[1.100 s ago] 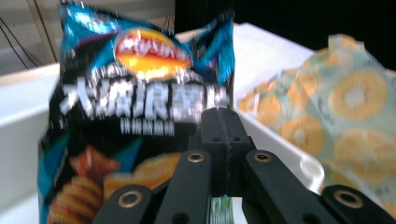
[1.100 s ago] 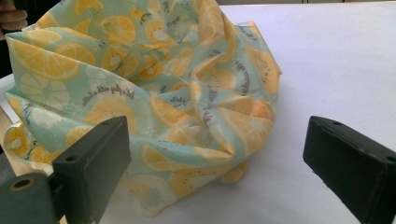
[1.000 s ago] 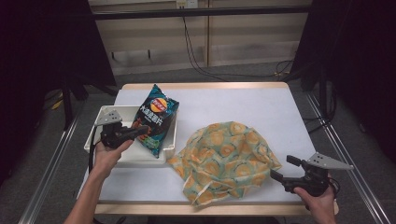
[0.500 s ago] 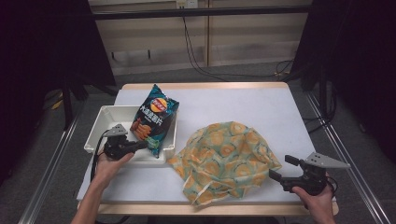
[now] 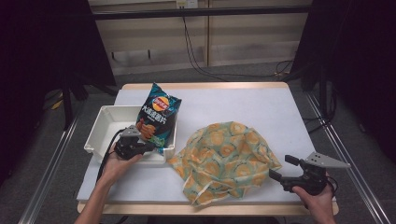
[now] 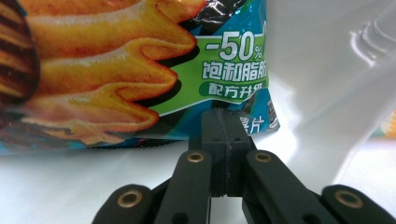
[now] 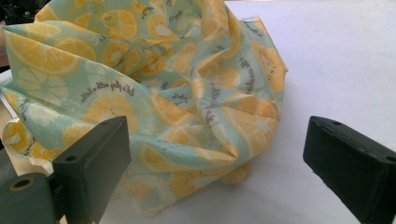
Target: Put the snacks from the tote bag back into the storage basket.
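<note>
While your left gripper (image 6: 227, 140) pinches the bottom edge of the chip bag (image 5: 156, 119), propped over the white bin's (image 5: 100, 135) right wall, your right gripper (image 5: 280, 176) waits with jaws spread beside the citrus-print cloth (image 5: 226, 156) right of that bin, ready to grasp it.

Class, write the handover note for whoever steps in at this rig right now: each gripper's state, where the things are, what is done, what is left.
Left gripper: shut on the chip bag at its lower edge; the bag leans in the white bin.
Right gripper: open, at the edge of the fruit-print cloth, gripping nothing.
Done: chip bag gripped.
Left, probably: move the bag and deal with the cloth.
</note>
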Available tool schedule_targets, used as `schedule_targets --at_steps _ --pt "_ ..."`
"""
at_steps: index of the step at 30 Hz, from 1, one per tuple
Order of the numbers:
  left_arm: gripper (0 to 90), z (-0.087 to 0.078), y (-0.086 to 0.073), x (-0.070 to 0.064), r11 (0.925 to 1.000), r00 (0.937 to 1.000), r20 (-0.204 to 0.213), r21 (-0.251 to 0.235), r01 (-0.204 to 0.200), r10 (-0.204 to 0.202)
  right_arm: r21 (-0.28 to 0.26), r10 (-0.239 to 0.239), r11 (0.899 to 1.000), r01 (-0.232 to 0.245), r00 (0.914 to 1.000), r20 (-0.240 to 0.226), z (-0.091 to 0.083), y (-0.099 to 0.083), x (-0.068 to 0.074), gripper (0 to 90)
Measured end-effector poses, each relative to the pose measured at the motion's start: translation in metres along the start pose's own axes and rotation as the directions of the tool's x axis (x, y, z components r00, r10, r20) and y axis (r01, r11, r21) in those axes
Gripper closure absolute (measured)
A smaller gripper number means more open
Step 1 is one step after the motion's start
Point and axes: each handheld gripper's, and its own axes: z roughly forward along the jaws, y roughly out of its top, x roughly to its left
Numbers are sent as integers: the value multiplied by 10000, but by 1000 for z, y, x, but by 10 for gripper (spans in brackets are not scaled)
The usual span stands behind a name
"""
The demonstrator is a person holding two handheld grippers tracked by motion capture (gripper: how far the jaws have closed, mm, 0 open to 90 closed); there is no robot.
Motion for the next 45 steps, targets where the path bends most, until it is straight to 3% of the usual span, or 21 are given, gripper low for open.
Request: schedule_targets --at_steps 3,5,9,11,18,25,28,30,31,32,37,40,41,42,43,45 --pt "897 3 5 -2 9998 9998 136 133 -161 160 -27 -34 10000 34 10000 64 0 0 -1 70" --pt "898 6 10 -6 9986 9981 399 208 -487 478 -43 13 10000 -13 10000 30 0 0 -1 69" --pt "898 11 19 -13 9917 9930 541 679 -1090 1054 -34 46 10000 -46 10000 26 -1 0 -1 69" --pt "900 14 21 -12 9931 9942 536 660 -970 936 -22 82 10000 -81 10000 30 -1 0 -1 69" --pt "899 18 30 -8 9901 9931 453 853 -1115 1079 -6 44 10000 -44 10000 66 -1 0 -2 69" --pt "900 18 33 3 9952 9973 273 676 -703 686 -10 60 10000 -60 10000 61 -1 -1 -2 69" --pt "900 22 34 -2 9882 9924 626 1047 -1118 1056 0 84 10000 -84 10000 44 -1 -1 -2 69" --pt "900 24 33 -5 9793 9877 836 1429 -1433 1323 -5 70 10000 -70 10000 32 -1 -1 -2 69" --pt "900 26 32 -7 9835 9891 905 1284 -1276 1165 -16 65 10000 -64 9999 92 -2 -1 -2 69" --pt "900 26 32 -6 9772 9844 1006 1420 -1577 1442 -16 65 10000 -64 9999 92 -2 -1 -2 69" --pt "899 27 36 -2 9832 9873 882 1146 -1419 1322 3 72 10000 -72 10000 52 -1 -1 -2 69" --pt "900 28 41 -1 9785 9870 673 1375 -1541 1459 14 78 10000 -79 10000 39 0 -1 -2 69" --pt "900 27 45 4 9674 9818 577 1691 -1884 1811 44 99 9999 -99 9999 39 0 -1 -2 69" --pt "900 27 45 4 9674 9818 577 1691 -1884 1811 50 73 10000 -74 10000 62 0 -1 -2 69" --pt "900 30 44 4 9885 9949 386 1162 -966 927 46 54 10000 -54 10000 65 0 -1 -2 69" --pt "900 30 44 7 9877 9941 432 1168 -1036 991 32 65 10000 -65 10000 42 0 -1 -2 69"
